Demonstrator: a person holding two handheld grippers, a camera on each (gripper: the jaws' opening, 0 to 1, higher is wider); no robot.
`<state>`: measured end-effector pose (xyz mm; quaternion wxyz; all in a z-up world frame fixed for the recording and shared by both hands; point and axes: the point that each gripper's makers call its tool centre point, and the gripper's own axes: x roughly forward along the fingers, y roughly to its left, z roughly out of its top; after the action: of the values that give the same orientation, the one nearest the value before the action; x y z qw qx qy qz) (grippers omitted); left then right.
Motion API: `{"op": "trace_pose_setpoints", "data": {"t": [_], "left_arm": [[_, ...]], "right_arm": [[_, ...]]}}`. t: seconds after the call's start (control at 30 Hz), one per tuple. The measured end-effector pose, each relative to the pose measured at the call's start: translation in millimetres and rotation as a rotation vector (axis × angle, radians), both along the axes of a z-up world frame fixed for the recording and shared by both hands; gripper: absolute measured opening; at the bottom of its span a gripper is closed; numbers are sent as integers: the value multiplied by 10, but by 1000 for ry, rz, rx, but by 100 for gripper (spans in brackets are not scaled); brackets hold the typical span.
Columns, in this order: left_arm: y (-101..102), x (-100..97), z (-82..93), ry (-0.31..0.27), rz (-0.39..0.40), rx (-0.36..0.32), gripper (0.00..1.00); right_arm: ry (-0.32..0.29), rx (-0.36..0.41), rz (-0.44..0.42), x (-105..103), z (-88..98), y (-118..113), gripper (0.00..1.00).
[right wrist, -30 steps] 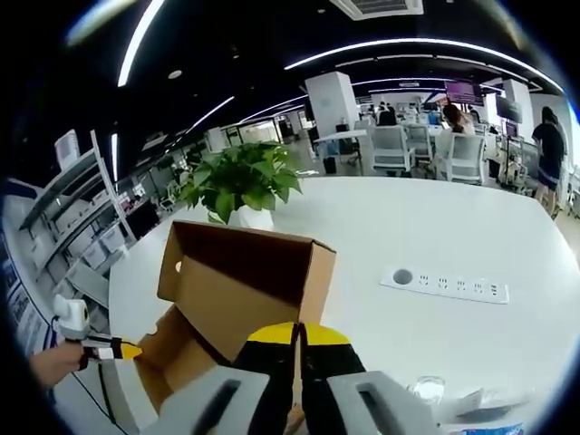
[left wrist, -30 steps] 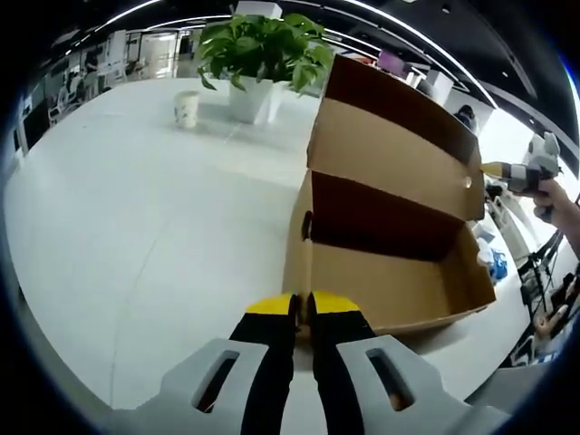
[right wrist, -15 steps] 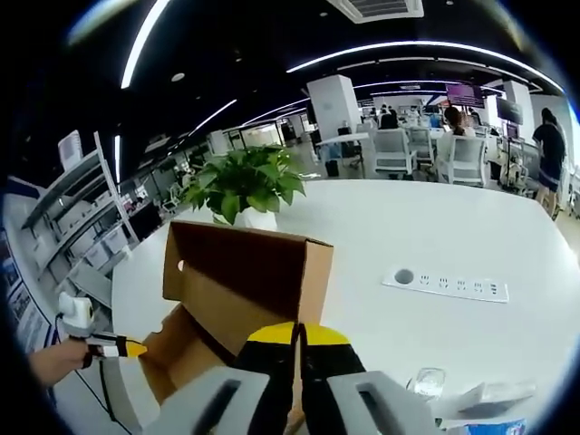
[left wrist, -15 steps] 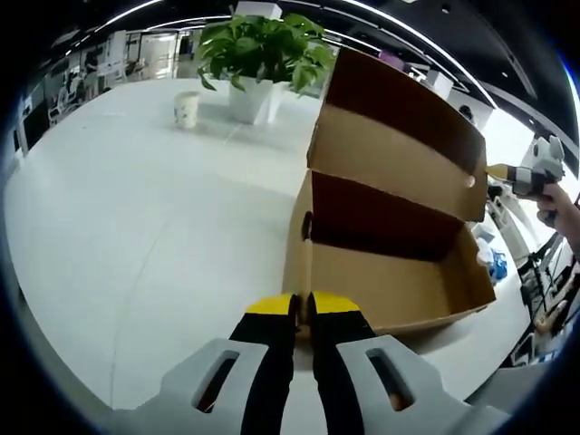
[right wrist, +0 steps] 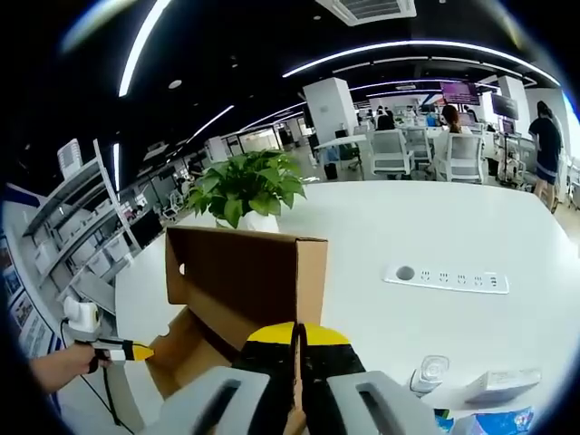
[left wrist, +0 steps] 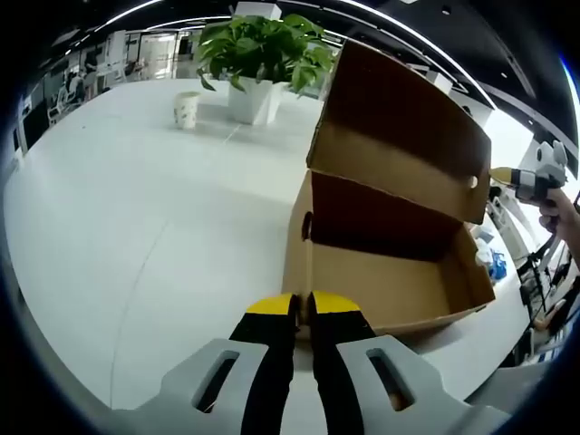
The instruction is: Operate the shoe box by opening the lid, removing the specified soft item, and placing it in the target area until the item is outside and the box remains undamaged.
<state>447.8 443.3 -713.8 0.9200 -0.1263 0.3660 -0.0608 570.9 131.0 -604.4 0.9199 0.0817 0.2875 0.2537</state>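
lid [left wrist: 399, 118] already raised and standing open over the shoe box [left wrist: 390, 272]; interior looks bare, no soft item visible, so removal and placing cannot be judged. left gripper [left wrist: 302, 308] pinched shut on the near box wall; right gripper [right wrist: 296, 335] closed on another edge. broad white counter [left wrist: 136, 227], potted plant [left wrist: 258, 50], paper cup [left wrist: 187, 109], power strip [right wrist: 444, 278], open office beyond.

Right tongs [right wrist: 297, 337] pinched on raised shoe box lid [right wrist: 245, 276]; potted plant [right wrist: 243, 188] behind.

Brown shoe box [left wrist: 390, 227], white table [left wrist: 136, 217], yellow-tipped black tongs [left wrist: 301, 306].
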Motion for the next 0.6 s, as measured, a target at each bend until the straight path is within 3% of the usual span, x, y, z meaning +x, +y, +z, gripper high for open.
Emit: {"op": "trace_pose_setpoints", "data": {"t": [0.6], "left_arm": [[-7, -15, 1, -3, 1, -1, 4]], "right_arm": [[-3, 23, 3, -149, 22, 18, 0]]}}
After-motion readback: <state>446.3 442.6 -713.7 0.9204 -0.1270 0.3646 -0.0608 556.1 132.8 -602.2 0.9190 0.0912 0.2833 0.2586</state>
